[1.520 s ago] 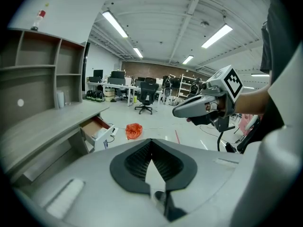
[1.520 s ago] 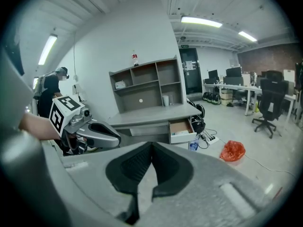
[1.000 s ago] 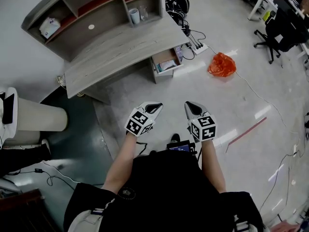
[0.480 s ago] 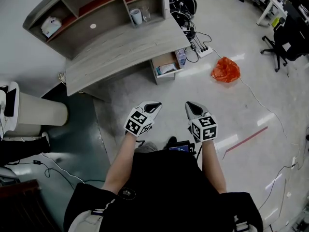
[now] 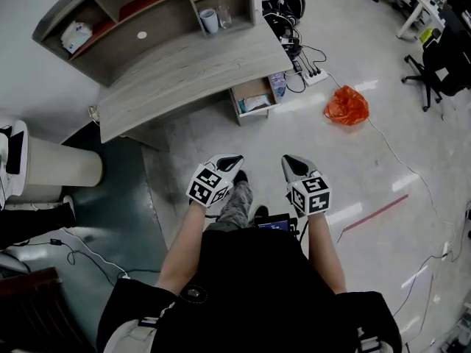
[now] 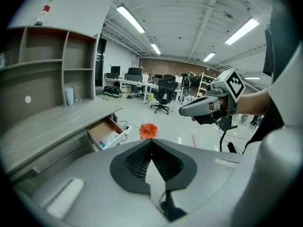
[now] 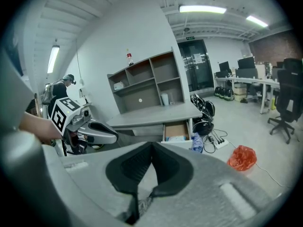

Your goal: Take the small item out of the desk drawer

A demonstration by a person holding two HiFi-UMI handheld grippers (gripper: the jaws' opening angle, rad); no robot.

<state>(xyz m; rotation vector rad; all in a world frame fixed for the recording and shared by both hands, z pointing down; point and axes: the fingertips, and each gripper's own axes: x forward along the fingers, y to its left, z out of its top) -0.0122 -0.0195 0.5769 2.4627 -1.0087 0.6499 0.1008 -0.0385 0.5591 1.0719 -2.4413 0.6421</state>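
While the open drawer [image 5: 251, 89] holds its place under the desk [image 5: 184, 72] across the last second of the head view, 1 trousered leg [image 5: 235, 199] now shows between the grippers where only floor showed before. I read this as a step toward the desk. The small item is in that drawer, among pale white and blue contents [image 5: 256, 104] that are too small to separate from here. Both grippers are well apart from the drawer and nothing is reached yet, so the task is at its approach.

The left gripper [image 5: 233, 161] has its jaws closed together on nothing, with bare floor beyond them. The right gripper [image 5: 291, 162] is the same, closed and empty, and it points toward the drawer front in its own view.

By count there are:
- 1 desk with 1 drawer open
- 2 grippers
- 1 white cup [image 5: 210, 20] on the shelf unit
- 1 orange bag [image 5: 346, 105] on the floor right of the drawer
- 1 power strip [image 5: 312, 75] between them
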